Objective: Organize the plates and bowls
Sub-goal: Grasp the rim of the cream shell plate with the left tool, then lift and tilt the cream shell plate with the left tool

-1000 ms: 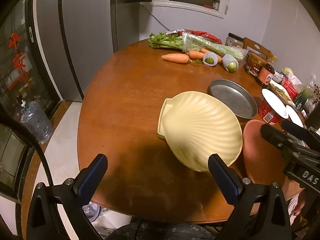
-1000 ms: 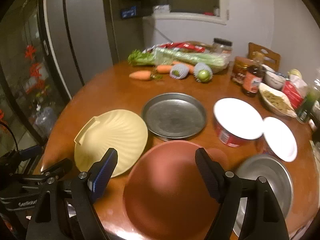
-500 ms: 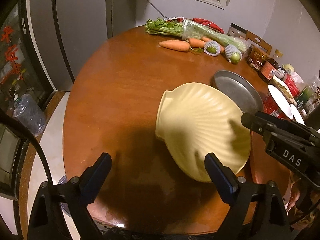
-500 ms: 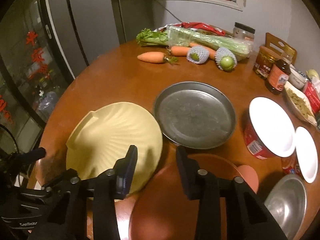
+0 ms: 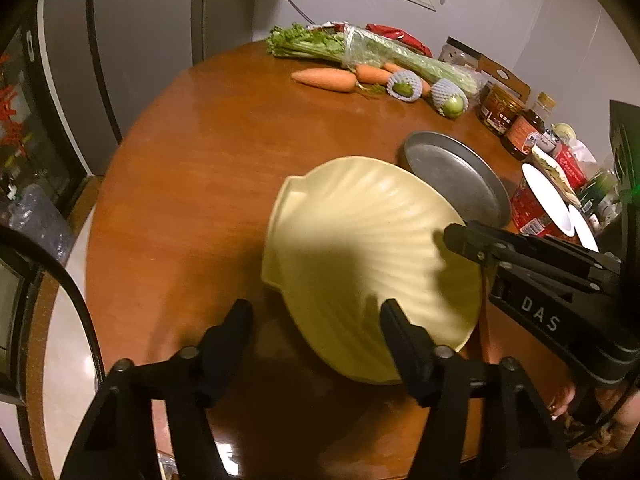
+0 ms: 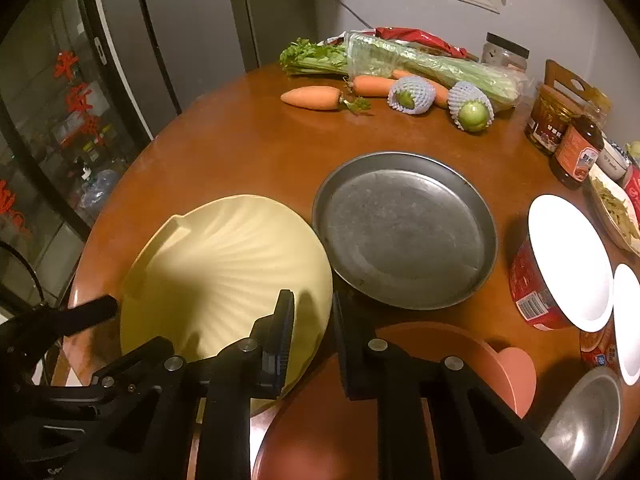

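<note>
A pale yellow shell-shaped plate (image 5: 360, 248) (image 6: 224, 264) lies on the round wooden table (image 5: 192, 168). My right gripper (image 6: 312, 312) straddles its right rim, jaws a narrow gap apart with the rim between them; whether they pinch it I cannot tell. My left gripper (image 5: 316, 312) is open at the plate's near edge, its right finger over the plate. A grey metal plate (image 6: 404, 228) (image 5: 452, 176) sits just right of the shell plate. A terracotta plate (image 6: 400, 400) lies under my right gripper. A steel bowl (image 6: 584, 420) is at lower right.
Carrots (image 6: 312, 98), celery (image 6: 400, 60) and two netted green fruits (image 6: 472, 108) lie at the table's far side. A red tub with a white lid (image 6: 560, 264), jars and sauce bottles (image 6: 576, 148) crowd the right edge. A fridge (image 6: 160, 40) stands behind left.
My right gripper moved left from over the terracotta plate to the shell plate's rim and narrowed its jaws around it. My left gripper came closer to the plate and narrowed somewhat.
</note>
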`<state>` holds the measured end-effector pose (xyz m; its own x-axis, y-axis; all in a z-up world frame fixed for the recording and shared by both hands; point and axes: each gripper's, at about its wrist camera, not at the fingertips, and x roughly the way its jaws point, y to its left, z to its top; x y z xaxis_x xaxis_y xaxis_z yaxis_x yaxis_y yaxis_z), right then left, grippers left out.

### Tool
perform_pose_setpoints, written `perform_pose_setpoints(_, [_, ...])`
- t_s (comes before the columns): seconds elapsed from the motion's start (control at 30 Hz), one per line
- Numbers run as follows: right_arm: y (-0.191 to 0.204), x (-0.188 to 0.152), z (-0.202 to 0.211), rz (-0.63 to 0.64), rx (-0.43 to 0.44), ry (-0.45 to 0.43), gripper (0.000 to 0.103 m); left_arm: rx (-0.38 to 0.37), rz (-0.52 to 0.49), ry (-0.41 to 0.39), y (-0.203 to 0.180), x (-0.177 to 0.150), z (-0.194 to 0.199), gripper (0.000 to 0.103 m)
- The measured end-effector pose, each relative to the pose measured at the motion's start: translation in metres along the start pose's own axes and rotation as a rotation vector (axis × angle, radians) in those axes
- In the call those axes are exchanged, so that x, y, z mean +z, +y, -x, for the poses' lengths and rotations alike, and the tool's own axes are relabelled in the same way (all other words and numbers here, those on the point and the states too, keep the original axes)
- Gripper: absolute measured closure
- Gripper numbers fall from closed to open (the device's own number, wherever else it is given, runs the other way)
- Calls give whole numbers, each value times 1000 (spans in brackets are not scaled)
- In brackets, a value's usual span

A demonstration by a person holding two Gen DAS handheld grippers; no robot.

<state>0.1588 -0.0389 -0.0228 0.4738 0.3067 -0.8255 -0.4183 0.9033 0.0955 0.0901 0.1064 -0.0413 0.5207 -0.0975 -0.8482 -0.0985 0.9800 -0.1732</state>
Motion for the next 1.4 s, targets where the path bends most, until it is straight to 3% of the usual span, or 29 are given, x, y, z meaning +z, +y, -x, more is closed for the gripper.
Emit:
perform_pose_setpoints(0.13, [0,1,-2,4,3,3,86,-30,5,19,0,3,-6,50])
perform_pose_setpoints(0.43, [4,2,-3,23,12,5,88,-23,-1,25,4,11,-10,55])
perform_pose_setpoints(0.9, [27,-15,22,18,77,-16,86,12,-4,-1,28,29,-8,55])
perform_pose_setpoints(1.4, [30,-22,15,-18,92,20,84,46,-38,11,27,46,-26,55])
